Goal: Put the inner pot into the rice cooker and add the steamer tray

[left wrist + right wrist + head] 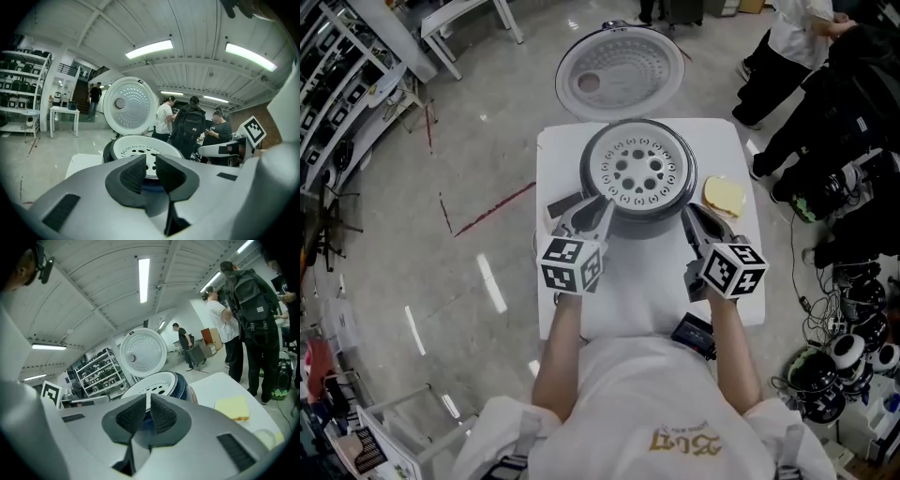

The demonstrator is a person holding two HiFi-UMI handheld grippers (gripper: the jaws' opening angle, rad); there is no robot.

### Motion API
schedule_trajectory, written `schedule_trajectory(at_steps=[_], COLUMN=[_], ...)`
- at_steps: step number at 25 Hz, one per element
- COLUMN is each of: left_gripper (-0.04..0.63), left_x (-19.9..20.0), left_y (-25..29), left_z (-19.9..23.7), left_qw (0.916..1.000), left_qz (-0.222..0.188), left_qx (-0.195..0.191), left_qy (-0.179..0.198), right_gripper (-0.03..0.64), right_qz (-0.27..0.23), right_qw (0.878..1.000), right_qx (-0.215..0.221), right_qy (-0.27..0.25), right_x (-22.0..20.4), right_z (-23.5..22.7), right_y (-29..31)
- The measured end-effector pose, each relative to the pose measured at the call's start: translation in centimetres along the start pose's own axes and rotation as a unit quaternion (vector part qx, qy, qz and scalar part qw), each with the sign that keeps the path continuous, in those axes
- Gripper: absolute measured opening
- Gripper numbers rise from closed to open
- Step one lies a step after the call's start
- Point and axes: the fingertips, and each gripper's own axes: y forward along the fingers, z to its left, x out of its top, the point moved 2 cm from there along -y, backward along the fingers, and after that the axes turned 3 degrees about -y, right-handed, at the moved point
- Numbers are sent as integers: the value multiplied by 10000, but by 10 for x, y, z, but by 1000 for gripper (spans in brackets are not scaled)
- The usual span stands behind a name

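At the near edge of a square white table (727, 155), a person in a white shirt (647, 412) holds a grey two-jaw gripper in each hand, one on either side of a rice cooker. A small black device (694, 333) lies on the table by the right forearm. The left gripper (598, 214) has its dark ribbed pads (131, 177) a narrow gap apart, with nothing between them. The right gripper (695, 217) is pinched almost closed and is also empty. Both sets of tips sit just beside the near flanks of the round dark-blue rice cooker (185, 387); whether they touch it cannot be told. The round white perforated steamer tray (637, 172) lies flat in the cooker's mouth, ringed by its rim. Just right of the cooker, a pale yellow rectangular sponge (724, 195) rests on the table. Behind the tray, the cooker's round hinged lid (619, 73) stands open, its white dotted inner face turned towards the person. Farther off, several people (187, 126) stand on the glossy grey floor, and metal shelving (18, 93) lines the wall at the left.
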Motion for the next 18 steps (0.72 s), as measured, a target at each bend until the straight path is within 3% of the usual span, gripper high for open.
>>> schedule_trajectory(at_steps=[5,18], left_gripper=[17,17], left_x=[-11,-36], left_y=[-20,-62], left_z=[-13,-34], left_qw=[9997,9990], left_qz=[29,97], left_qx=[-162,-97], left_qy=[-161,-415], right_gripper=[11,11], right_qz=[-91,-111], right_qw=[9996,9986], right_qx=[192,-22], right_qy=[181,-517], right_x=[-13,-34], right_z=[15,34], right_y=[-21,-65])
